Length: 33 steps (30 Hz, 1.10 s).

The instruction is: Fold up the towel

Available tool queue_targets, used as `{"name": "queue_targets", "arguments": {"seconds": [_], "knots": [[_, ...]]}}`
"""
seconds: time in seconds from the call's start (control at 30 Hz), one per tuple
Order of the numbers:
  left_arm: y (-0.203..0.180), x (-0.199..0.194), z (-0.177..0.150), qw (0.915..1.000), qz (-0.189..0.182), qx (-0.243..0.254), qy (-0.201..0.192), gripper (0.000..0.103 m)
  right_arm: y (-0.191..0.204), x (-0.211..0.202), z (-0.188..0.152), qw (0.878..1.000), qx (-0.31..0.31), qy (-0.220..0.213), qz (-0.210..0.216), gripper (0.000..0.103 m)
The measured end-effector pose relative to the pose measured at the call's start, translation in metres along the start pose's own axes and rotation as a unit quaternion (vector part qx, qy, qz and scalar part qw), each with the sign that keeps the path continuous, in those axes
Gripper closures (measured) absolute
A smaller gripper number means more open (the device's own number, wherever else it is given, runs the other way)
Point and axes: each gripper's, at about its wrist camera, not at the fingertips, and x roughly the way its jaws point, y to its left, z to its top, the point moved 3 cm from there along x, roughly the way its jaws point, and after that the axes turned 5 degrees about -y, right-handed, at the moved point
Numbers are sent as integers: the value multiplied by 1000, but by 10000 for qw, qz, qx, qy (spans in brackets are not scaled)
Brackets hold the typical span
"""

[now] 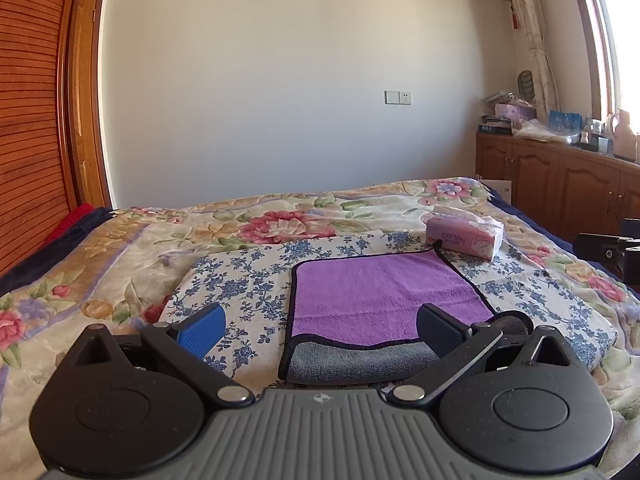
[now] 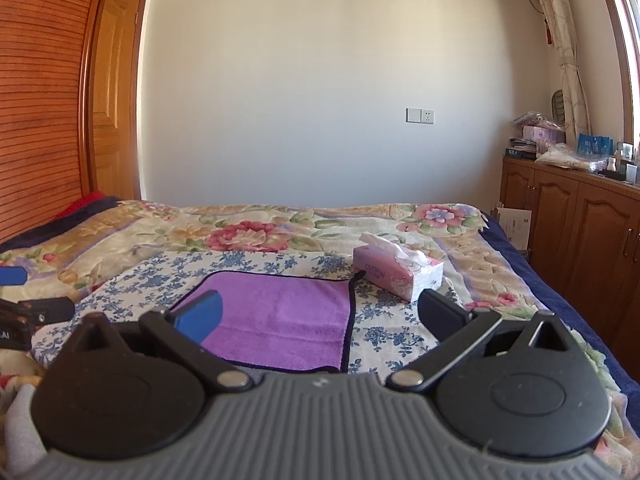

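Observation:
A purple towel (image 1: 384,300) with a dark hem lies flat on a blue-flowered cloth (image 1: 248,280) on the bed. Its near edge is turned over and shows the grey underside (image 1: 360,364). My left gripper (image 1: 320,326) is open and empty, held just above the towel's near left part. The towel also shows in the right wrist view (image 2: 280,316). My right gripper (image 2: 320,316) is open and empty, above the towel's near right corner. The left gripper's blue pad shows at the left edge of the right wrist view (image 2: 12,276).
A pink tissue box (image 1: 464,236) stands just beyond the towel's far right corner, also in the right wrist view (image 2: 396,272). A floral blanket (image 1: 120,248) covers the bed. Wooden cabinets (image 2: 568,216) with clutter on top line the right wall. A slatted wooden wardrobe (image 1: 28,120) stands left.

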Motion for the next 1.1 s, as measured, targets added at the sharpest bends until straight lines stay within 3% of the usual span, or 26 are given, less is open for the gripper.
{"name": "queue_targets", "arguments": {"seconds": [0.53, 1.1], "knots": [[-1, 26, 0, 9999, -100, 1, 122, 0, -6, 17, -3, 9996, 205, 190, 2, 0], [9, 67, -6, 9989, -177, 6, 435, 0, 6, 52, -13, 9977, -267, 621, 82, 0]]}}
